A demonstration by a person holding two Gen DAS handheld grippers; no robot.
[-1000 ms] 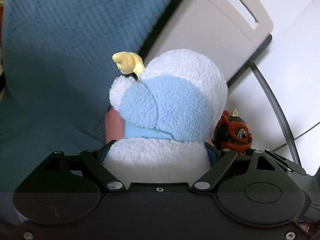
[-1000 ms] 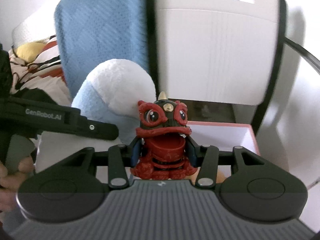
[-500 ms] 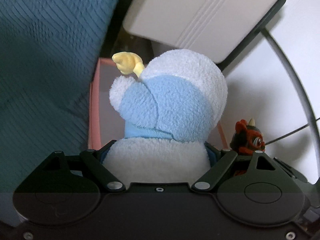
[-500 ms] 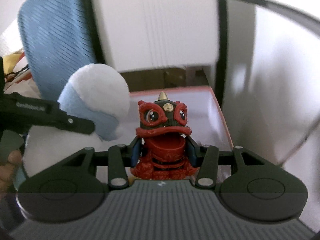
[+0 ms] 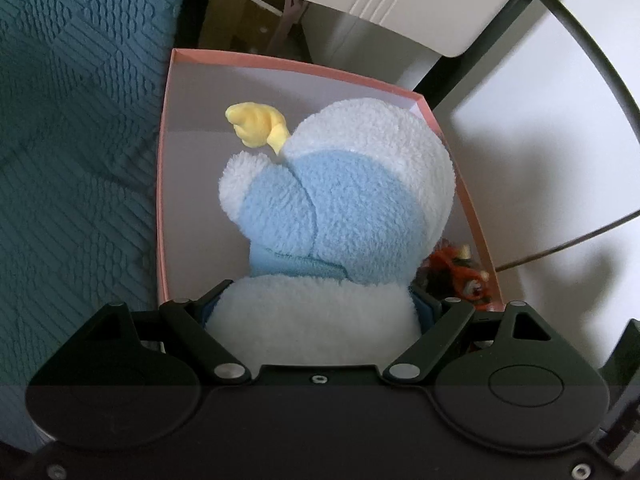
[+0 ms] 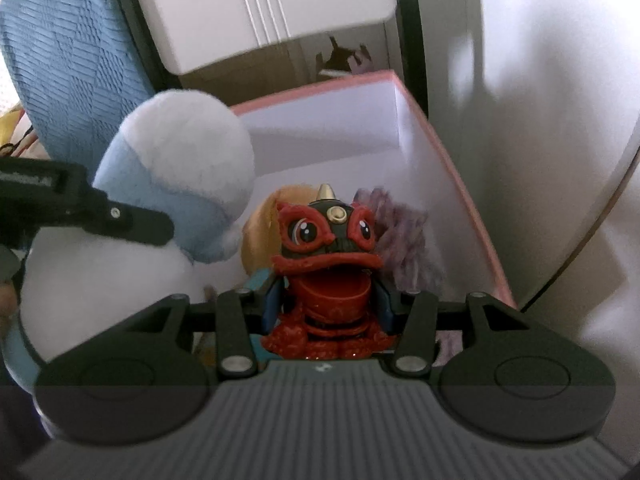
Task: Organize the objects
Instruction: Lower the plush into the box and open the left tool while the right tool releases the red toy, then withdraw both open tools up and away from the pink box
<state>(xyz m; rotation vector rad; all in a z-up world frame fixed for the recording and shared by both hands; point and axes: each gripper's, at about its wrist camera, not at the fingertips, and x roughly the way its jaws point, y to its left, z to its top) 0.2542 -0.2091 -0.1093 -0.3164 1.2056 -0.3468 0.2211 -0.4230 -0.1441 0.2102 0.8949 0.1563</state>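
While both grippers sit over the pink box (image 5: 162, 184), each is clamped on a toy. Left gripper (image 5: 316, 312) is closed around the white fleecy base of a plush toy (image 5: 344, 208): rounded, nubbly pile, pale-blue patch across the back, white dome head, small smooth yellow tuft (image 5: 256, 124) at the top. The plush hangs above the box's white interior, near the left and middle. Right gripper (image 6: 326, 300) is closed on a red lion figurine (image 6: 326, 256): hard glossy body, ropey red brows and lip, big round eyes, dark head with a gold stud and a pointed horn; blue finger pads press its sides. The figurine is over the box's near right part, also seen blurry at the plush's lower right in the left view (image 5: 460, 272). Box is rectangular cardboard, pink rim, smooth white walls. Inside it, behind the figurine, lie a tan rounded item (image 6: 260, 240) and a purplish fuzzy item (image 6: 404, 240), both blurred. Blue quilted fabric (image 5: 76, 140) with a woven geometric pattern lies left of the box. A white ribbed panel (image 6: 264, 4) stands behind.
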